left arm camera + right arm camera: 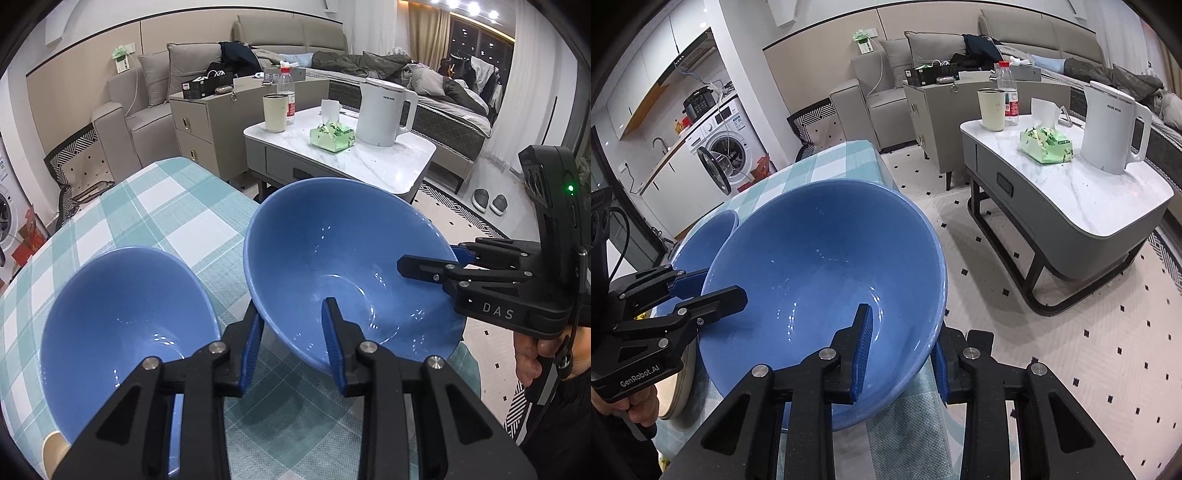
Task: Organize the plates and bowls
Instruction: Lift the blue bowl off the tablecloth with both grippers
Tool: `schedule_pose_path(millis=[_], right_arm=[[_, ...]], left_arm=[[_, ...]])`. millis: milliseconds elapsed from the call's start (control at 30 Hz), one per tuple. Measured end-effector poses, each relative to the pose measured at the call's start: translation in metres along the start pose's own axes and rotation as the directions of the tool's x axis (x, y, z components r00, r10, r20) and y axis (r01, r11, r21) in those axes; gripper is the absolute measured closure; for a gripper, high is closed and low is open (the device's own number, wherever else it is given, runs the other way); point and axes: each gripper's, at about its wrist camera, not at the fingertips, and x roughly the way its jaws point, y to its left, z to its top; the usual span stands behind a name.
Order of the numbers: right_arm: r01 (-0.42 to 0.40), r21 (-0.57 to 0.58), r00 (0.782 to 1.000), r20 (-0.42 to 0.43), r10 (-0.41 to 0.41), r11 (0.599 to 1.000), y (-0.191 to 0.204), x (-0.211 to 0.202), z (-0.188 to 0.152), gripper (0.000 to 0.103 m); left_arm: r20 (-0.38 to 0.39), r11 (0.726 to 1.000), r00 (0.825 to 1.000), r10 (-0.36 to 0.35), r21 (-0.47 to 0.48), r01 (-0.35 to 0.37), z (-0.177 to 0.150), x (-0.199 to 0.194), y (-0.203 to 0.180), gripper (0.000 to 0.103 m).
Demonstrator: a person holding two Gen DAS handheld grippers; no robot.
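Two blue bowls stand on a table with a teal checked cloth (147, 206). On the larger bowl (332, 240) (820, 251), my left gripper (291, 332) (716, 286) is shut on the near-left rim, one finger inside and one outside. My right gripper (901, 339) (432, 258) is shut on the opposite rim in the same way. The smaller blue bowl (122, 314) (705, 236) sits untouched just to the left. The edge of a beige plate (51, 450) (679, 384) shows beside it, mostly hidden.
The table's right edge runs close under the larger bowl. Beyond it stands a white marble coffee table (1108, 206) with a white kettle (1112, 125), a green tissue pack (1047, 144), a cup and a bottle. A sofa and a washing machine (727, 147) lie further back.
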Motion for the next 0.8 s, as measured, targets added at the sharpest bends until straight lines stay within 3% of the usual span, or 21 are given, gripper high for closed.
schedule_pose_path(millis=[800], right_arm=[[0.009,-0.043,0.997,0.079,-0.005,0.999,0.02,-0.03,0.001,0.073]], left_arm=[[0.078,0.999,0.996,0.038,-0.003,-0.038,0.005,-0.026,0.004,0.072]])
